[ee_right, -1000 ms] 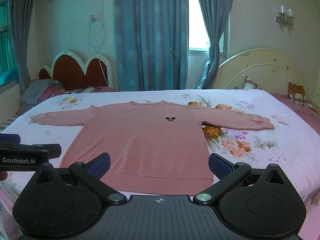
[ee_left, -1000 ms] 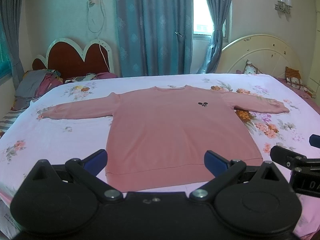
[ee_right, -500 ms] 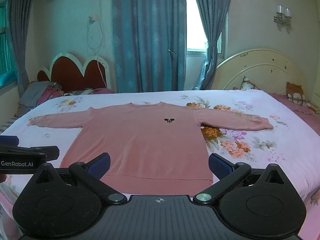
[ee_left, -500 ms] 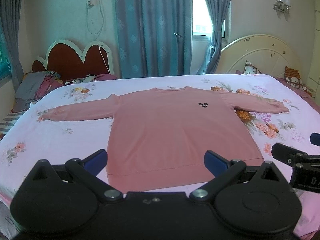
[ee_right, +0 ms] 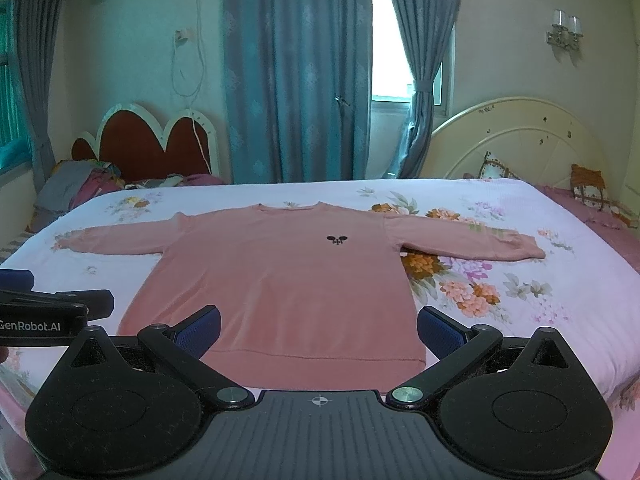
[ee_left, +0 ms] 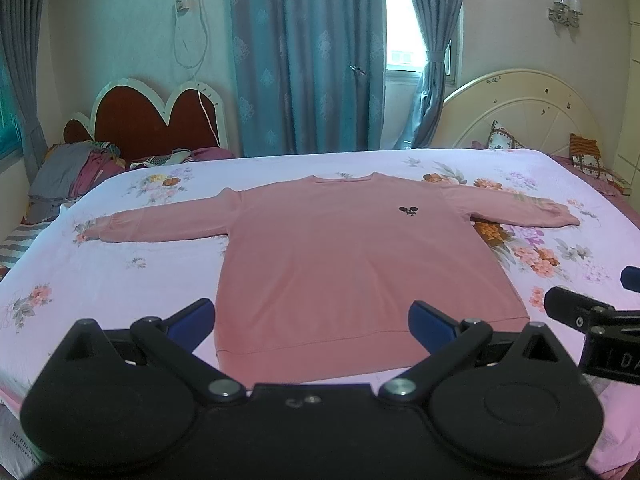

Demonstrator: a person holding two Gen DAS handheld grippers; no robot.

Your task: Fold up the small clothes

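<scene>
Floral bed [ee_left: 120,280]: pink sweater [ee_left: 352,264] lies flat. Left gripper [ee_left: 311,318] and right gripper [ee_right: 319,326] gape wide, empty, near its hem. Risk: pinching sheet with hem.

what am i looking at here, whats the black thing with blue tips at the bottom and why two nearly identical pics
No robot here: a person holds one hand-held tool in each hand, and each tool carries its own wide-angle camera, hence two similar pictures. The black shape with blue pads is that tool's tongs, seen from behind. One picture looks over the left tongs, the other over the right tongs; each also catches the other tool at its edge. Both tongs are open and hold nothing. Ahead, a pink long-sleeved sweater lies flat, sleeves spread, on a bed with a floral sheet, not yet folded.
</scene>
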